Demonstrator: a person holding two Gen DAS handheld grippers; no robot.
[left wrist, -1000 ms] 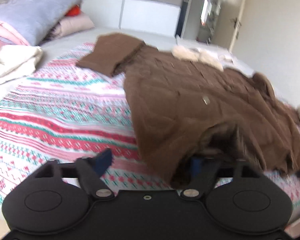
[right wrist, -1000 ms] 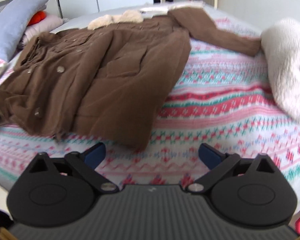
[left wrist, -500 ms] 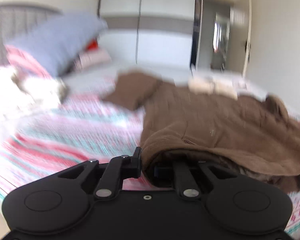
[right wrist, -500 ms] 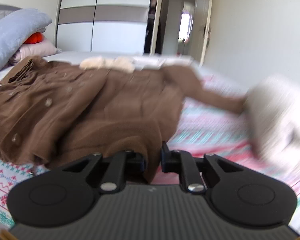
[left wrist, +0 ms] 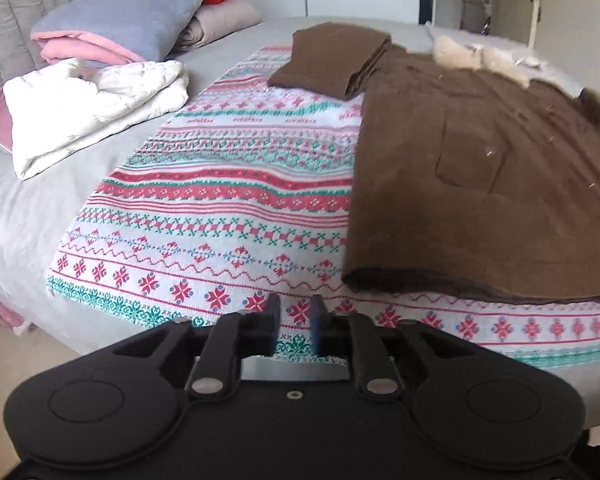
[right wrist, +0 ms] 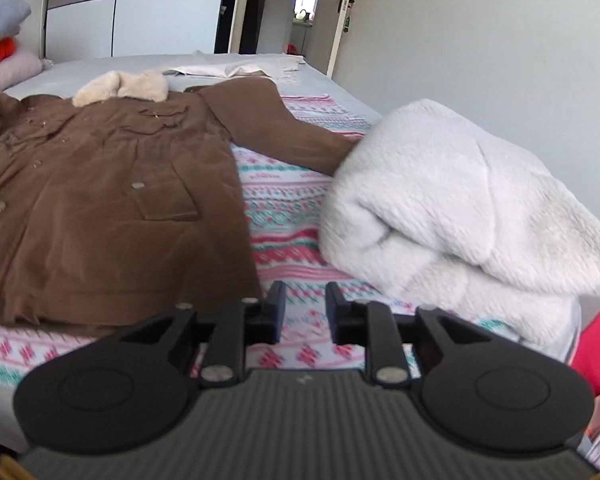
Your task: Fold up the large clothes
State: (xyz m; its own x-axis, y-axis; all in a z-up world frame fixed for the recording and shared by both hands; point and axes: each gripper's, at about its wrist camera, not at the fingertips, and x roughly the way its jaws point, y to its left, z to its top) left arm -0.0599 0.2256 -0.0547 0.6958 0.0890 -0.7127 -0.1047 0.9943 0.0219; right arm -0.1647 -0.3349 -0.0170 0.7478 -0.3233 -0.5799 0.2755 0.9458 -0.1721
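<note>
Right wrist view: my two grippers (right wrist: 305,312) (left wrist: 294,322), jaws narrowly parted and empty, hover beside the brown corduroy coat (right wrist: 112,200), so I should pinch its far sleeve (right wrist: 276,128) next.

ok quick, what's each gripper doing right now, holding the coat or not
Left gripper: slightly open, holding nothing, just short of the brown coat.
Right gripper: slightly open, holding nothing, beside the coat's hem.

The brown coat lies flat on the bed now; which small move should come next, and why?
Probably the right gripper should take the outstretched sleeve and fold it over the brown coat. Both grippers hold nothing, and this sleeve still lies spread toward the white blanket.
</note>
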